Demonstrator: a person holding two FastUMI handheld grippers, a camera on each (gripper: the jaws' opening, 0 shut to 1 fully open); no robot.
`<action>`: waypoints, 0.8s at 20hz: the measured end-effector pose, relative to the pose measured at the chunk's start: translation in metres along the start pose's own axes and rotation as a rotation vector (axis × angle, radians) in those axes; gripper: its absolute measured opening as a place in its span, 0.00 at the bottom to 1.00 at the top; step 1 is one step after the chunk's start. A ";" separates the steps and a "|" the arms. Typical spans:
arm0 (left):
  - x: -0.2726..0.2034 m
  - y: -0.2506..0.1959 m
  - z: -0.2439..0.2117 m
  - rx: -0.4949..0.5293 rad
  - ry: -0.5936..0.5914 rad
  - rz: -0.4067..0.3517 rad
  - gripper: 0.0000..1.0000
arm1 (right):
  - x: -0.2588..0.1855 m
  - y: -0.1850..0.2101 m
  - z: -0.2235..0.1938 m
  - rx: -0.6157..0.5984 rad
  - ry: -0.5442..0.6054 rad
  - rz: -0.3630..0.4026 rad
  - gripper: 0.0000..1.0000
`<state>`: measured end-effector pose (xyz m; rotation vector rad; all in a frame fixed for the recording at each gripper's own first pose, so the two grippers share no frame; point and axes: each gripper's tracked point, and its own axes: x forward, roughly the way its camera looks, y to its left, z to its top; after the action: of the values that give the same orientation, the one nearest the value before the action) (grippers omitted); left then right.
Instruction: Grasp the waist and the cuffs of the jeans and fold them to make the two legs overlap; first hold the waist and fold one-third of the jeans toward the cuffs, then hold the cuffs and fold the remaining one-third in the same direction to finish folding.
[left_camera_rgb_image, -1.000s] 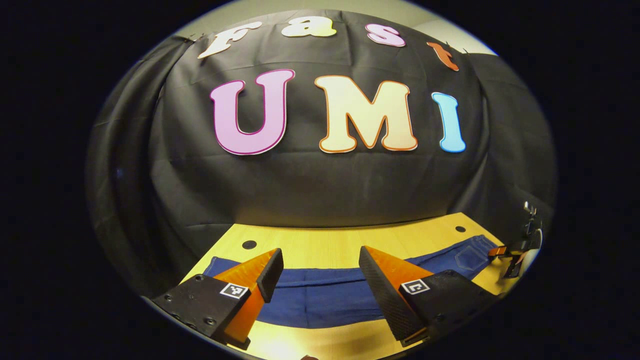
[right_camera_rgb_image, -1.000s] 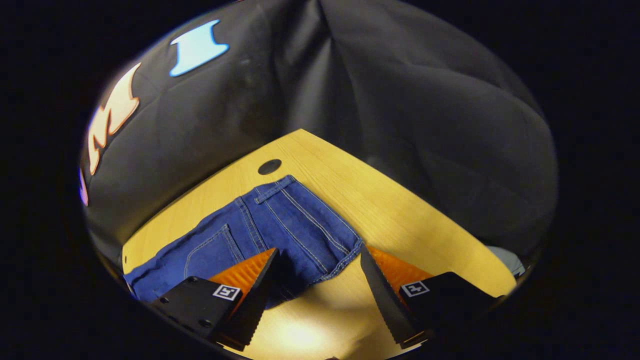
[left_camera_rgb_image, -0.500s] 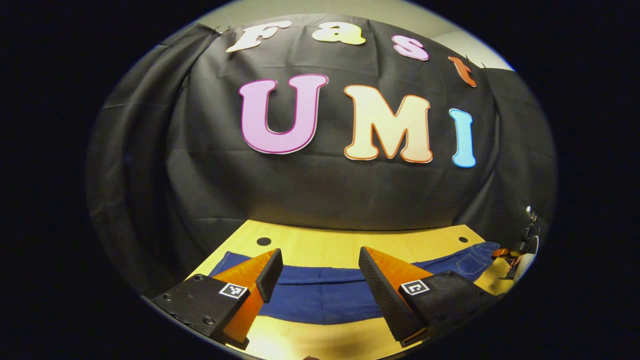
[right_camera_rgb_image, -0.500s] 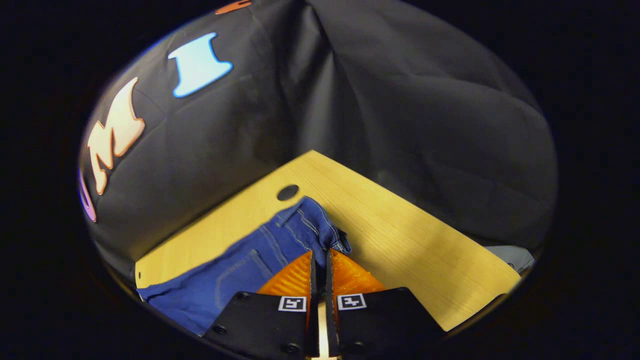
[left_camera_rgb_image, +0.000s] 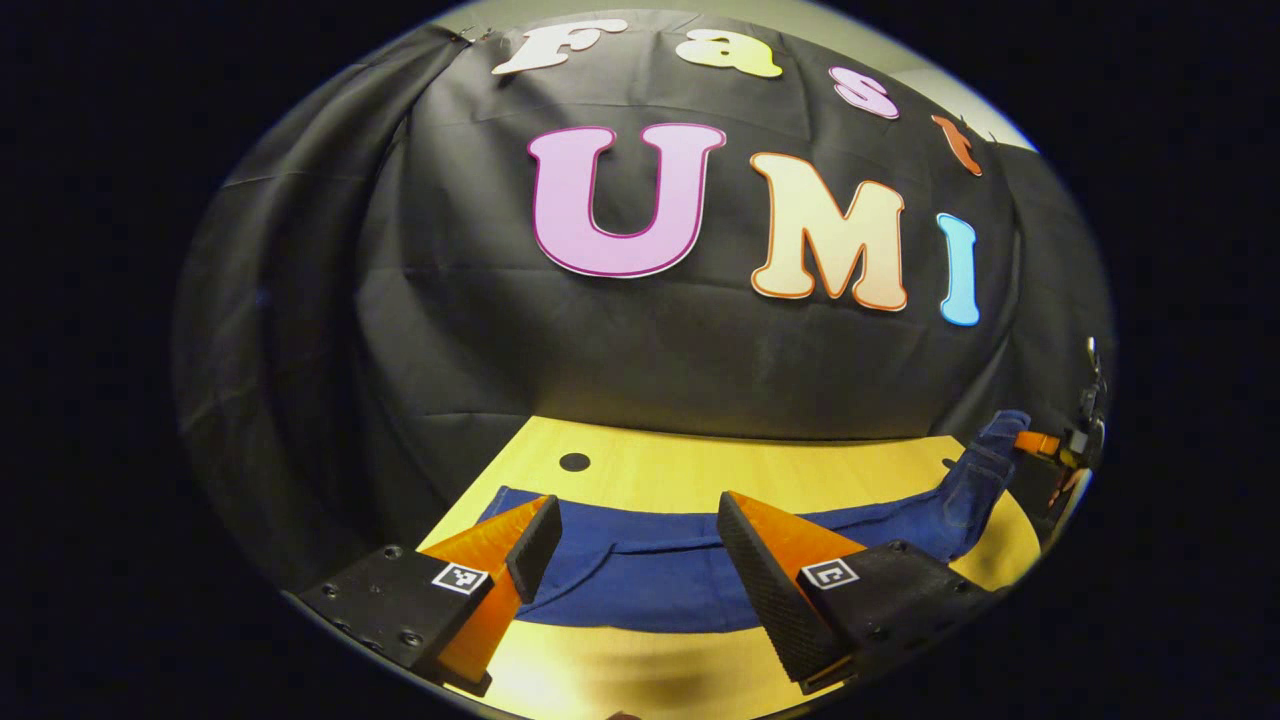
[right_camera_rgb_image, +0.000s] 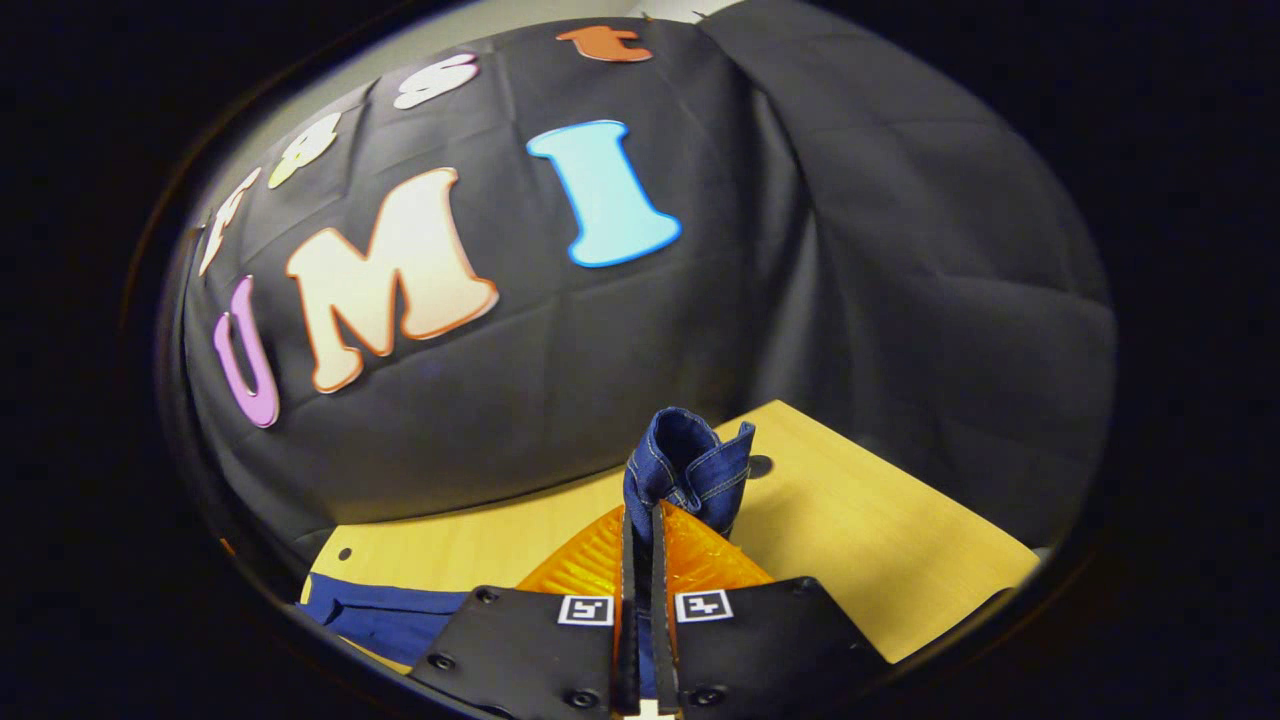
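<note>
Blue jeans (left_camera_rgb_image: 660, 580) lie stretched across the yellow wooden table (left_camera_rgb_image: 700, 470). My left gripper (left_camera_rgb_image: 635, 545) is open, its orange fingers hovering over the leg part of the jeans without touching the cloth. My right gripper (right_camera_rgb_image: 640, 520) is shut on the waist of the jeans (right_camera_rgb_image: 690, 465), which stands bunched up above the fingertips, lifted off the table. In the left gripper view the raised waist (left_camera_rgb_image: 985, 455) shows at the far right, held by the right gripper (left_camera_rgb_image: 1045, 443).
Black cloth walls close in the table on the back and both sides. Small dark round holes (left_camera_rgb_image: 574, 462) (right_camera_rgb_image: 760, 466) sit near the table's far corners. Bare tabletop (right_camera_rgb_image: 880, 540) lies to the right of the lifted waist.
My right gripper closed on the jeans' waist and has lifted it off the table, turning toward the back wall. My left gripper stayed open and shifted slightly leftward over the legs.
</note>
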<state>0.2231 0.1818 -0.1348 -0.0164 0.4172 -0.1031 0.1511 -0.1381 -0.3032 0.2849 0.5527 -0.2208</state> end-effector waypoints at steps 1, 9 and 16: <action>0.000 0.008 -0.001 -0.002 0.005 -0.004 0.97 | -0.006 0.002 0.004 -0.004 -0.003 0.017 0.08; 0.011 0.069 -0.011 0.007 0.047 -0.035 0.97 | -0.008 0.013 0.004 0.001 0.001 0.196 0.08; 0.026 0.113 -0.037 0.045 0.107 -0.087 0.98 | -0.004 0.017 0.001 0.006 0.077 0.302 0.08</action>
<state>0.2427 0.2913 -0.1837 0.0152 0.5212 -0.1993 0.1534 -0.1220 -0.2965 0.3794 0.5777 0.0808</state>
